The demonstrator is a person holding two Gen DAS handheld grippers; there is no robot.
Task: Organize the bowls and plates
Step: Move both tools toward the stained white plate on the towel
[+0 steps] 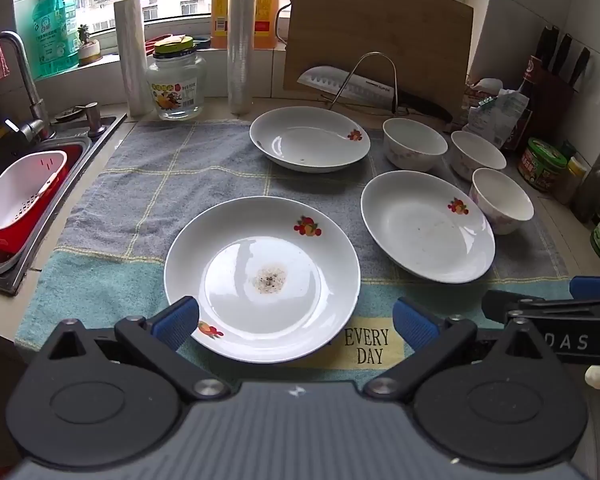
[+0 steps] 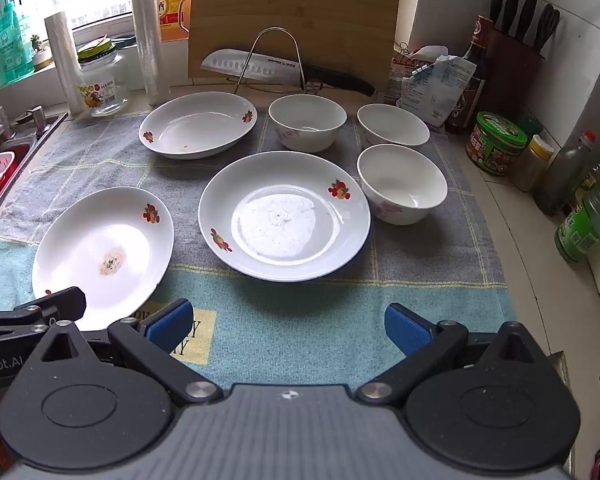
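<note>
Plates [image 1: 262, 276], bowls [image 2: 402, 184], sink [image 1: 4, 240] left view only

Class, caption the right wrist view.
Open right gripper hovers over a towel holding three plates and three bowls.

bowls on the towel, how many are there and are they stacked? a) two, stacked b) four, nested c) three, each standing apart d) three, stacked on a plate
c: three white bowls stand singly at the towel's far right, one by the knife rack, one near the bags, one nearer, beside the middle plate.
</note>
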